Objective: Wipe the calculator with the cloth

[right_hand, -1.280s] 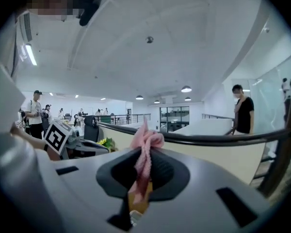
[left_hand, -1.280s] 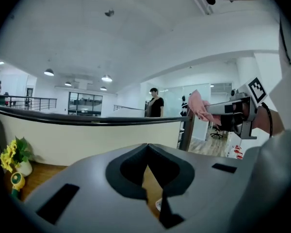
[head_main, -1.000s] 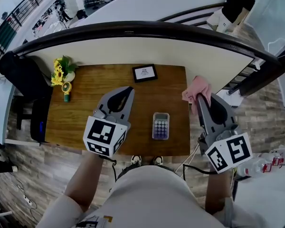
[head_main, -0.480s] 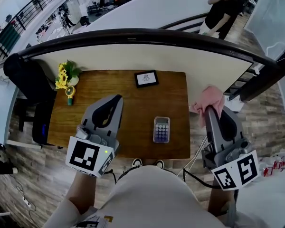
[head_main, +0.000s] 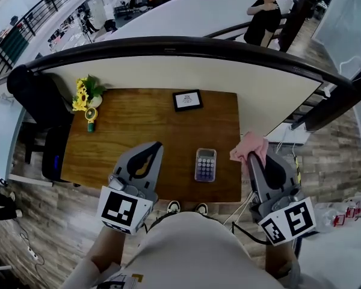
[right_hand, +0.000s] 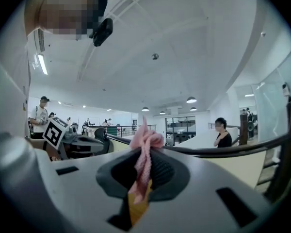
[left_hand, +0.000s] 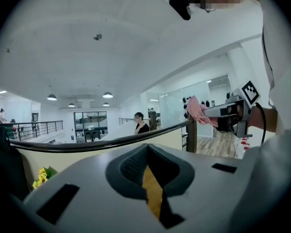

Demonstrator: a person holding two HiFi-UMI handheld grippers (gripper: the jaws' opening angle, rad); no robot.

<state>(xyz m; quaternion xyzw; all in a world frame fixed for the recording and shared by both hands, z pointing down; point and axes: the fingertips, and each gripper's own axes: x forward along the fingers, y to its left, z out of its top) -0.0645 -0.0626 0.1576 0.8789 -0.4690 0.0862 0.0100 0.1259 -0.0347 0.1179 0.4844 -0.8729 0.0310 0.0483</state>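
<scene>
The calculator (head_main: 205,164), lilac with pale keys, lies flat near the front edge of the wooden table (head_main: 138,125). My right gripper (head_main: 251,157) is held just off the table's right edge and is shut on a pink cloth (head_main: 248,145), which bunches out past the jaw tips. In the right gripper view the pink cloth (right_hand: 144,157) is pinched between the jaws of the right gripper (right_hand: 141,178). To the left of the calculator, my left gripper (head_main: 151,150) is over the table's front part, shut with nothing in it. Its jaws meet in the left gripper view, where the left gripper (left_hand: 147,148) faces the railing.
A framed card (head_main: 187,100) stands at the table's back middle. Yellow flowers (head_main: 83,94) and a small green-and-yellow item (head_main: 91,117) sit at the back left. A dark chair (head_main: 39,110) stands left of the table. A curved railing (head_main: 186,44) runs behind, with a person (head_main: 262,18) beyond it.
Both grippers have drawn back toward the table's near edge. The right gripper still holds the cloth, now lower and nearer the front right corner. The calculator has not moved.
</scene>
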